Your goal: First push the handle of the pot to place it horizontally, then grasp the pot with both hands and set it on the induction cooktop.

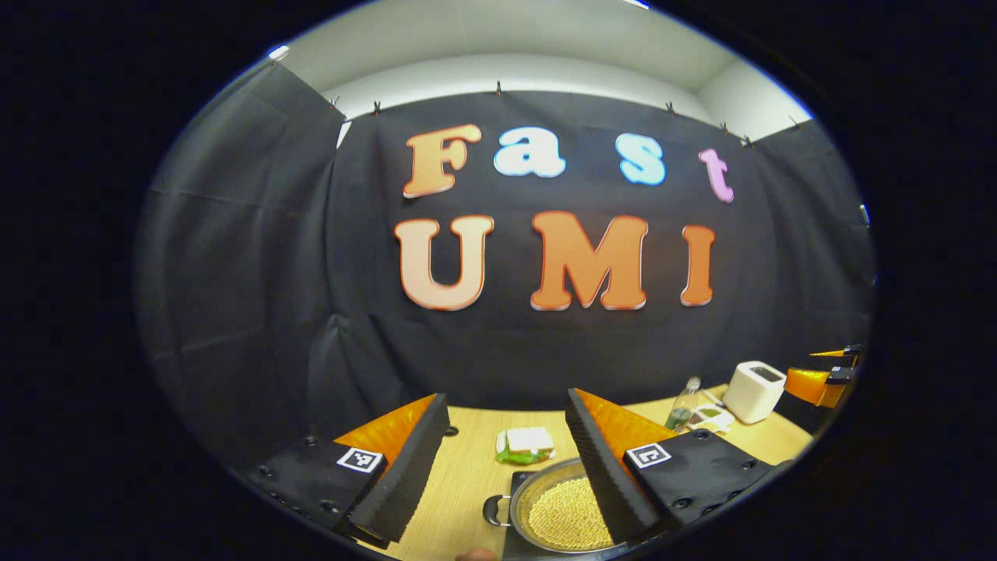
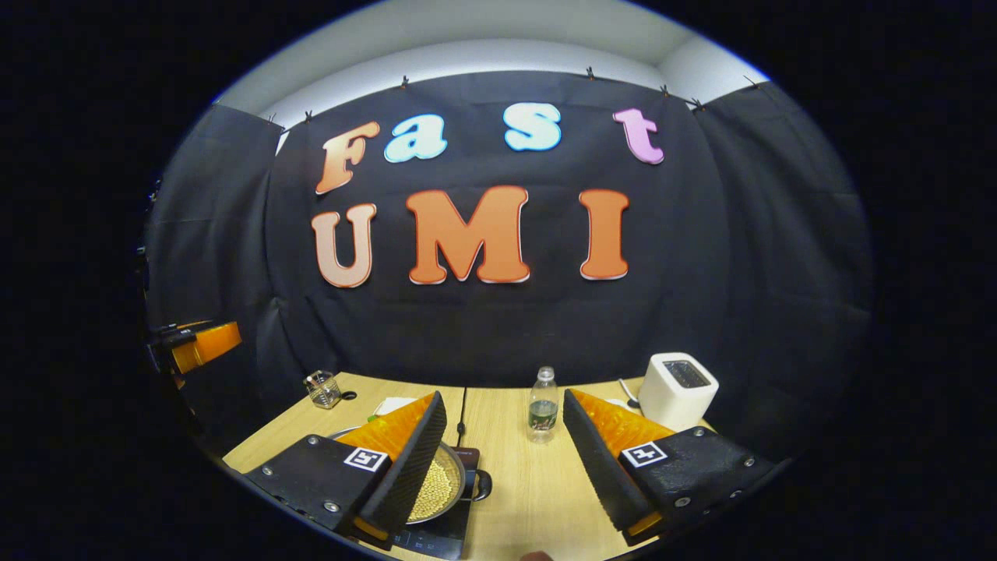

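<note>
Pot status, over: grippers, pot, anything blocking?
Both grippers open, left gripper, right gripper, holding nothing. Pot on the cooktop. Nothing blocking.

Shiny metal pot (image 1: 557, 510) on a glossy black cooktop (image 2: 436, 534); matt pale wood-grain table (image 2: 537, 483); clear plastic bottle (image 2: 544, 405).

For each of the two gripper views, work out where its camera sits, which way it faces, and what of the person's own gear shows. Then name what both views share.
Left gripper view: rides the left gripper, above the table, facing the booth wall; own jaws open; pot below right.
Right gripper view: rides the right gripper, facing likewise; own jaws open; pot below left.
Shared: pot of beans on the cooktop, toaster, bottle, wall.
</note>
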{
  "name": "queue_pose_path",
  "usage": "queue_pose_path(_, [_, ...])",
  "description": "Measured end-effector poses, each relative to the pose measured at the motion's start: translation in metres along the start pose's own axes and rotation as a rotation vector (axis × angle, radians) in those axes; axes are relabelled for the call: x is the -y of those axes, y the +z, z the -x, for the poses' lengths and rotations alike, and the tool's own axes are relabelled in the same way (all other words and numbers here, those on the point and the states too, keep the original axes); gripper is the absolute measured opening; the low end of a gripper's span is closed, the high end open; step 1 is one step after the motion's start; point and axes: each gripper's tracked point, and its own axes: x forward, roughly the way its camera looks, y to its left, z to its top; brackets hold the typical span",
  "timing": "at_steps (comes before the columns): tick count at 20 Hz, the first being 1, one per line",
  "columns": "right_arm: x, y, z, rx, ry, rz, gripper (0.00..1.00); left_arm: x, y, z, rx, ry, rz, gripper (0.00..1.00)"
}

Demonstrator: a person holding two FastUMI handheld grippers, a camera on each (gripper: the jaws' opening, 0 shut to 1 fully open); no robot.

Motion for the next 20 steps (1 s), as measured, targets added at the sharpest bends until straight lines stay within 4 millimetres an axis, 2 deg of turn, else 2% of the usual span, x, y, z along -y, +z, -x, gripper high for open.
queue_pose_path(2, [0.016, 0.027, 0.020, 0.050, -0.010, 0.015, 0.94, 0.000, 0.027, 0.019, 0.051, -0.004, 0.003, 0.98])
queue_pose_path(4, [0.029, 0.048, 0.039, 0.089, -0.021, 0.012, 0.94, 0.009, 0.047, 0.030, 0.074, -0.034, 0.011, 0.99])
queue_pose_path(8, [0.054, 0.076, 0.076, 0.161, -0.051, 0.016, 0.94, 0.014, 0.079, 0.049, 0.120, -0.065, 0.063, 1.00])
queue_pose_path(12, [0.067, 0.084, 0.099, 0.172, -0.053, -0.026, 0.93, 0.026, 0.088, 0.065, 0.146, -0.099, 0.068, 0.96])
queue_pose_path(14, [0.084, 0.086, 0.103, 0.186, -0.086, -0.019, 0.94, 0.031, 0.094, 0.071, 0.159, -0.108, 0.078, 0.93])
queue_pose_path(16, [0.093, 0.087, 0.109, 0.193, -0.110, -0.011, 0.94, 0.034, 0.095, 0.074, 0.160, -0.107, 0.070, 1.00])
queue_pose_path(19, [0.092, 0.084, 0.113, 0.190, -0.099, -0.020, 0.94, 0.039, 0.092, 0.077, 0.149, -0.111, 0.066, 0.98])
queue_pose_path(20, [0.092, 0.083, 0.114, 0.187, -0.096, -0.021, 0.93, 0.041, 0.091, 0.076, 0.145, -0.111, 0.064, 0.93])
